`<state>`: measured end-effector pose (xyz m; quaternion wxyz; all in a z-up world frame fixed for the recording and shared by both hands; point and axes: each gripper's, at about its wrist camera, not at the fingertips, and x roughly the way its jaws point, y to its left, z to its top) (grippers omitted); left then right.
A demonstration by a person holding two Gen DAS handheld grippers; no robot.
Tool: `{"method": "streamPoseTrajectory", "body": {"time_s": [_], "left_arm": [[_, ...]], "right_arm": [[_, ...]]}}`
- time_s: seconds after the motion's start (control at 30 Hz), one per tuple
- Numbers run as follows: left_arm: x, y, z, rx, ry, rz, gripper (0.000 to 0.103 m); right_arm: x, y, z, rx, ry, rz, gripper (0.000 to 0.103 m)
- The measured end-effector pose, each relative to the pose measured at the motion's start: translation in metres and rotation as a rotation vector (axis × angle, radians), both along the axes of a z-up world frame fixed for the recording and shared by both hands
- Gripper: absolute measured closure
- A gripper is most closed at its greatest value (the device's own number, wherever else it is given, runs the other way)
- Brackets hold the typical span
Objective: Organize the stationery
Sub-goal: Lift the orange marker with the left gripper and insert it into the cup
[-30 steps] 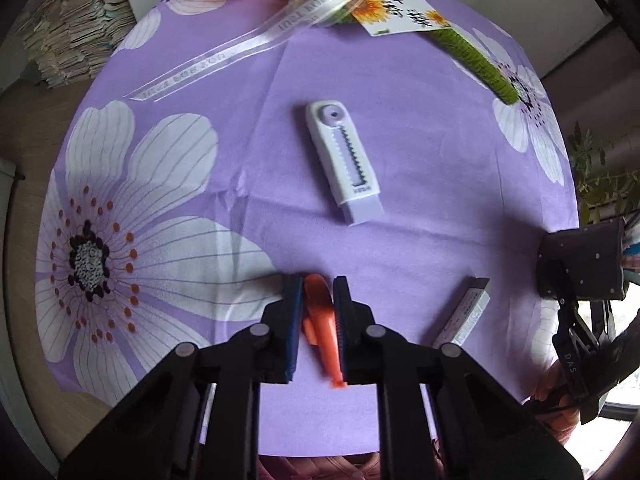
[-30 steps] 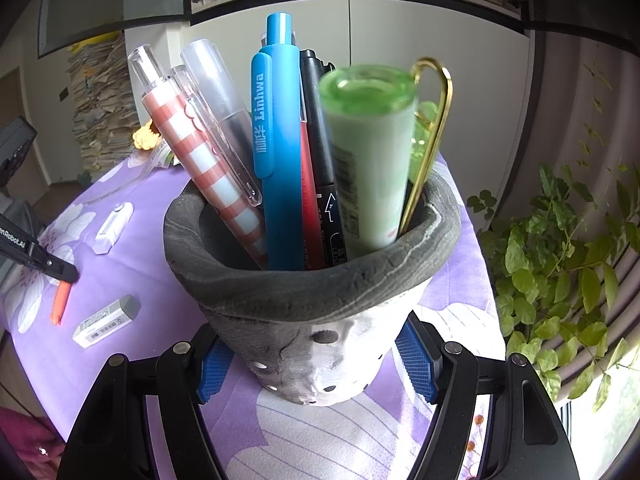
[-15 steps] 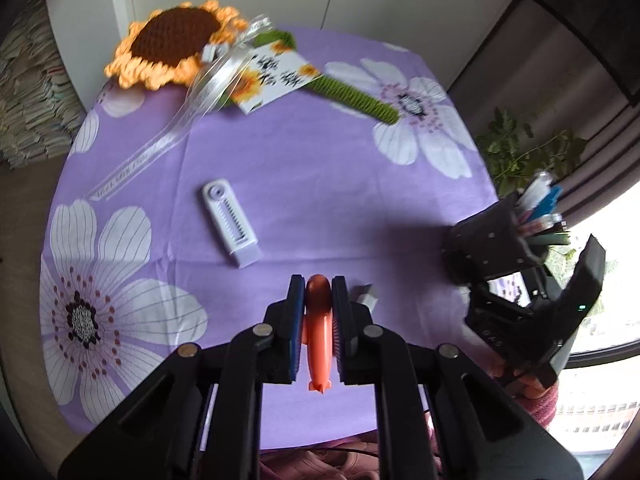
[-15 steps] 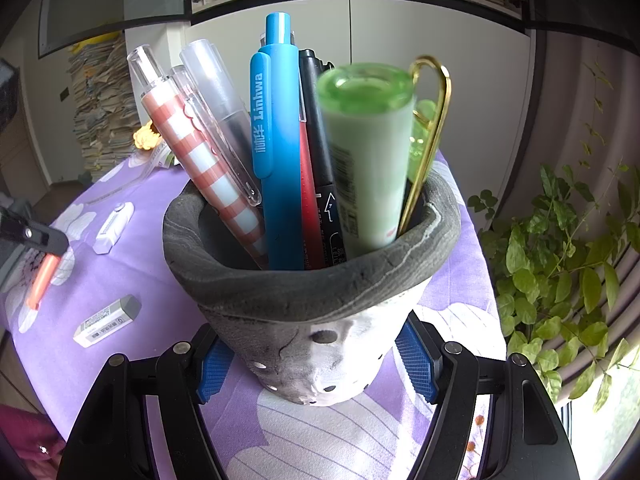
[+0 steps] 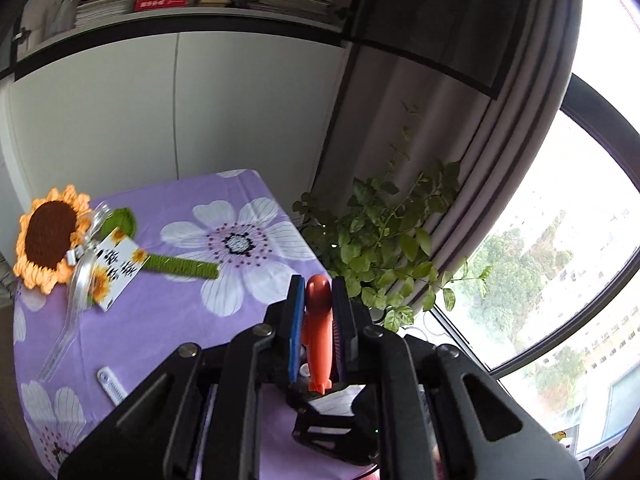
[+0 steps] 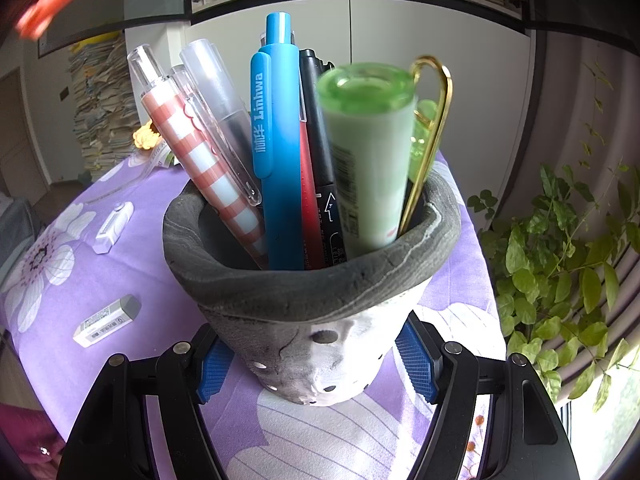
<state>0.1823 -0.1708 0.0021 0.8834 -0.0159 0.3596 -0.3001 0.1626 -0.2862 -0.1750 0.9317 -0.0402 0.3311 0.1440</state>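
Lifted off the cloth, orange pen (image 5: 319, 332) clamped in left gripper (image 5: 318, 296), right gripper (image 6: 316, 364) clasping pen pot (image 6: 316, 312)

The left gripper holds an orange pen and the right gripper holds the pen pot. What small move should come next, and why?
Probably carry the orange pen over the grey pen pot and lower it, tip first, into the open gap at the rim's left. The left gripper is shut on the pen, and the right gripper clamps the pot steady on the table.
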Motion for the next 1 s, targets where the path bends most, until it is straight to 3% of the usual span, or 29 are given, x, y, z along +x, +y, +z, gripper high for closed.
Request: {"method": "streamPoseTrajectory", "body": {"time_s": [0.27,0.47,0.73,0.9,1.0], "left_arm": [[0.020,-0.044,-0.024,0.032,-0.033,-0.086,0.092],[0.032,-0.040,-0.047,0.052,0.022,-0.066,0.092],[0.015,-0.021,-0.033,0.004,0.004,-0.080,0.092],[0.006,-0.026,-0.035,0.056,-0.019,-0.096,0.092],[0.008,-0.030,-0.046,0.093,0.011,-0.104,0.092]], "right_arm": [[0.001,-0.001,0.000,0.003,0.001,0.006,0.030],[0.001,-0.003,-0.001,0.007,0.000,0.012,0.030],[0.001,-0.003,-0.001,0.006,0.000,0.011,0.030],[0.001,-0.003,-0.001,0.005,0.000,0.011,0.030],[0.001,-0.003,-0.001,0.005,0.000,0.010,0.030]]}}
